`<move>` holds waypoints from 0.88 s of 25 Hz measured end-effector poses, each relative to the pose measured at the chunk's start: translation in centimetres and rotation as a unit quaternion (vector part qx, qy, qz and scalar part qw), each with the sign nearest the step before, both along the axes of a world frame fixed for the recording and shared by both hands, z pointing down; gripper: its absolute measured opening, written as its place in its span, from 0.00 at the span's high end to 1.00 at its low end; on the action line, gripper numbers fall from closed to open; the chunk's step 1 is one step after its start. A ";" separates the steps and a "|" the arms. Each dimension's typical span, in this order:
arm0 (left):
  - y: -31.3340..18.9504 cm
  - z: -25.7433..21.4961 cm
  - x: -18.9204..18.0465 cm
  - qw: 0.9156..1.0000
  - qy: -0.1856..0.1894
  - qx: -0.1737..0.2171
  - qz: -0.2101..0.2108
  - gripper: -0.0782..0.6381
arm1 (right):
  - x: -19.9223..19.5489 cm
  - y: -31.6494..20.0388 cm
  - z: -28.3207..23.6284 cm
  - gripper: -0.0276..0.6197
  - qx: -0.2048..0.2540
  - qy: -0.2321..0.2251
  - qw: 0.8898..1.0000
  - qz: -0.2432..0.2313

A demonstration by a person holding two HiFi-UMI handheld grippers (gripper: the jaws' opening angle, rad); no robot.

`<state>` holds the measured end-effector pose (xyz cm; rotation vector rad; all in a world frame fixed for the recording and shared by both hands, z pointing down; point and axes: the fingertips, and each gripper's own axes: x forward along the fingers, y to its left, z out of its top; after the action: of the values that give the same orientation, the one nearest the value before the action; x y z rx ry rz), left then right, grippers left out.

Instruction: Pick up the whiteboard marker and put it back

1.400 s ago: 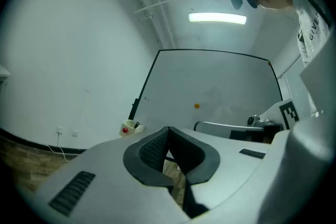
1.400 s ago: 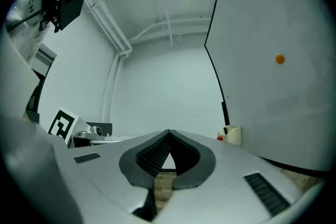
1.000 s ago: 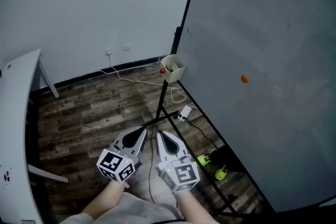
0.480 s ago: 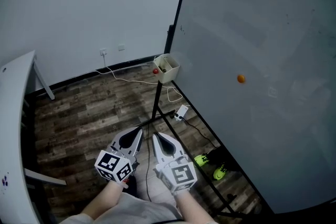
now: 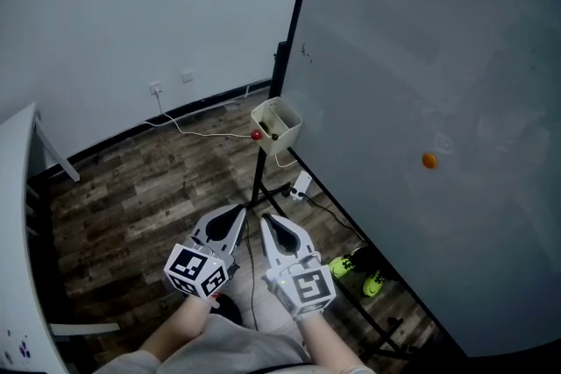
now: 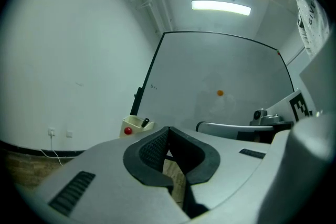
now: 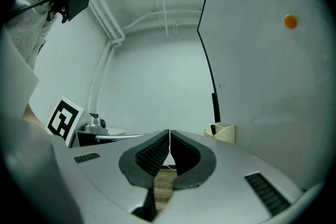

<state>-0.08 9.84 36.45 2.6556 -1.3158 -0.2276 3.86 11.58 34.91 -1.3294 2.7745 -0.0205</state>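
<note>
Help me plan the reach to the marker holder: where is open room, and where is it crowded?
Free: the wood floor between the white table and the stand, and the air above it up to the holder. Crowded: below the whiteboard, with cable, power strip and green shoes.

Whiteboard: the large white freestanding whiteboard point(image 5: 421, 57) fills the right side, standing on the dark wooden plank floor point(image 5: 131, 197).
Box: the cream plastic holder box point(image 5: 279, 120) sits at the board's left edge, ahead of both grippers.
Marker: the dark whiteboard marker point(image 6: 145, 122) is inside that box.
Magnet: the small orange round magnet point(image 5: 429, 160) is on the board face, right of the box.
Table: the white table point(image 5: 17, 188) is far left.
Grippers: left gripper point(image 5: 238, 213) and right gripper point(image 5: 267, 223) are side by side, low centre, well apart from the box.
</note>
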 end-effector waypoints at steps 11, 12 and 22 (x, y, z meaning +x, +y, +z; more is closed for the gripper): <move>-13.5 1.8 -0.9 0.998 -0.006 -0.017 0.065 0.87 | -0.9 -13.1 2.0 0.93 -0.017 0.013 0.998 0.066; -14.4 2.1 -0.9 0.997 -0.006 -0.018 0.072 0.87 | -0.9 -14.1 2.3 0.93 -0.019 0.014 0.997 0.072; -20.2 4.0 -1.4 0.992 -0.002 -0.029 0.119 0.87 | -0.7 -19.9 4.1 0.92 -0.032 0.026 0.990 0.134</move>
<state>-1.45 -10.31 40.47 2.7326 -0.9779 -0.1492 3.12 -8.37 39.03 -1.7315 2.6304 -0.0630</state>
